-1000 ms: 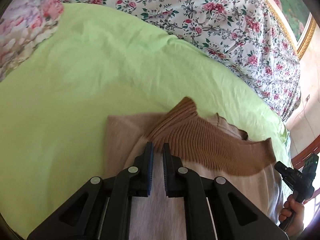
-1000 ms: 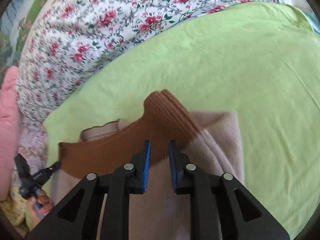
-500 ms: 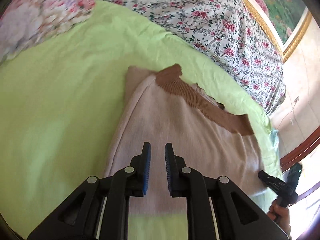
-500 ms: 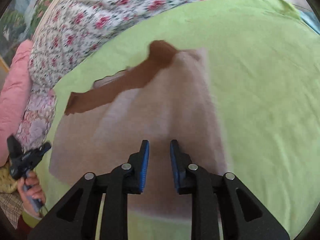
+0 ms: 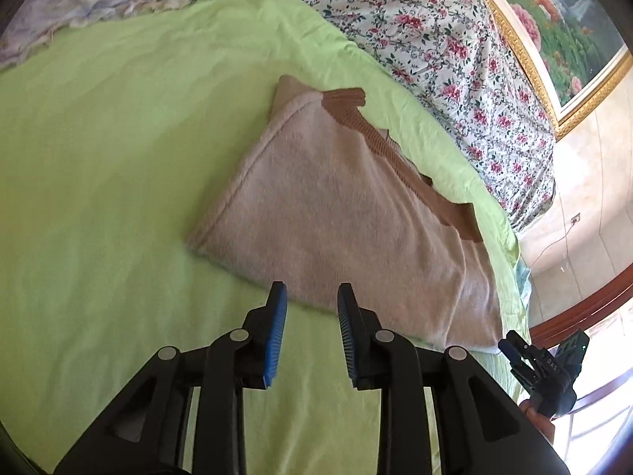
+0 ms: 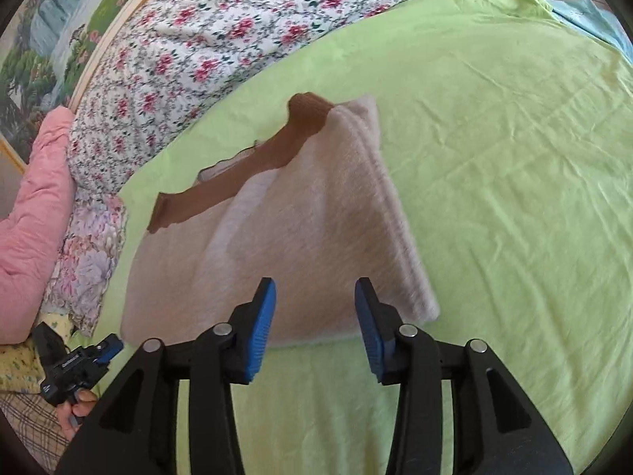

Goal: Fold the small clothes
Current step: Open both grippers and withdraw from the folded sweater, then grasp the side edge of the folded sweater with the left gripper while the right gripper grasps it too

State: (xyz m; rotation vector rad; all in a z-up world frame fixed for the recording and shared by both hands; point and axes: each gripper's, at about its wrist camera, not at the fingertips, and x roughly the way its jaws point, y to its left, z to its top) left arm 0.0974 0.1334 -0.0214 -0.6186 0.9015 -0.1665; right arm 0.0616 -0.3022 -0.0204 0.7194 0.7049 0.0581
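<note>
a folded beige garment [image 5: 336,213] is laid on the green sheet [image 5: 118,158]. the left gripper [image 5: 310,308] and right gripper [image 6: 314,304] are held released, nothing grasped.

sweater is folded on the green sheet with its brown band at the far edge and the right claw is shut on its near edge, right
Not quite. The right claw is open and holds nothing, as the right wrist view shows. The rest stands: the sweater lies folded on the green sheet, brown band at the far edge.
</note>
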